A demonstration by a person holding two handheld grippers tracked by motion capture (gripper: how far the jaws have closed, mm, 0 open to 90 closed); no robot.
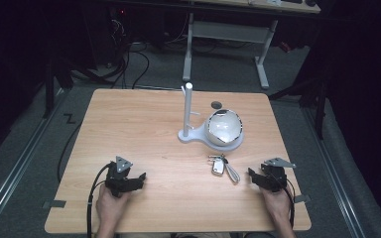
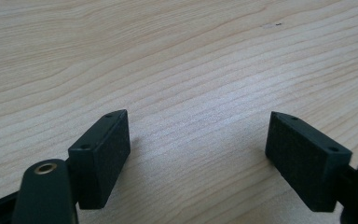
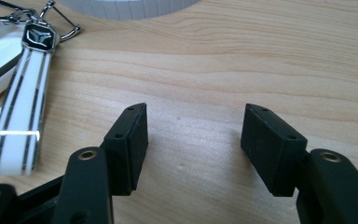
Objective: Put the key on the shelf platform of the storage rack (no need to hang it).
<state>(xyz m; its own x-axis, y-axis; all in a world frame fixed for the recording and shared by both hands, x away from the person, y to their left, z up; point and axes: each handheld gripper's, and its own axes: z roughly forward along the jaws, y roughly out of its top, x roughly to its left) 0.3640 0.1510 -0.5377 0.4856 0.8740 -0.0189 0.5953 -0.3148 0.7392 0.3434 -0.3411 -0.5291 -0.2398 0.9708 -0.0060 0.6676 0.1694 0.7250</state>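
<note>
You have the worktop (image 1: 144, 124) before you, mostly bare. At its far middle stands a white stand (image 1: 188, 116) with a post, and a shiny bowl (image 1: 223, 127) sits on its base. The key fob (image 1: 219, 165) lies flat just in front of the base, with its strap (image 1: 232, 173) pointing toward your right gripper (image 1: 256, 177), near but apart from it. Your left gripper (image 1: 138, 179) rests at the near left, fingers wide, nothing between them. The right fingers (image 3: 130, 142) stand open too, a little narrower, over bare wood; the strap lies to their left in the right gripper view. I think the step is reaching for the fob. Move the right gripper sideways until the strap is between the fingers, keep low, and close only then.
</note>
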